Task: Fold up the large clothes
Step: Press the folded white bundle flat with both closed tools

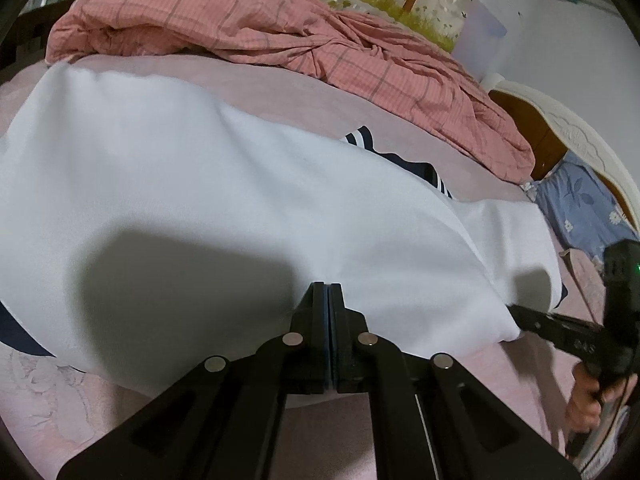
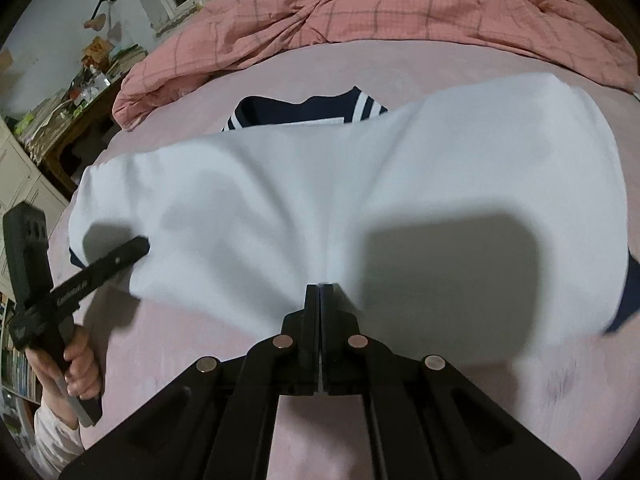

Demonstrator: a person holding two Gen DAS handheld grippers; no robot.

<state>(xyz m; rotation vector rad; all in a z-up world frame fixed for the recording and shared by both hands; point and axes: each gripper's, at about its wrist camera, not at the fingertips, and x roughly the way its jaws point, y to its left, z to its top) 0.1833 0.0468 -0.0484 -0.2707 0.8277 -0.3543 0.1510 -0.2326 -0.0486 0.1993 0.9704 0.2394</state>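
You grip the white shirt's (image 1: 200, 200) near hem with both grippers, left (image 1: 328, 286) and right (image 2: 321, 286) clamped on cloth, ready to lift and fold it away from you.

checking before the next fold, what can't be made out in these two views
- White garment: sleeves and full outline, cut off by the frame edges in both wrist views.
- Navy striped collar: mostly hidden under the folded white cloth.
- Right tool: how much cloth it pinches, hidden by its own shut jaws.
- Shelf clutter: too small.
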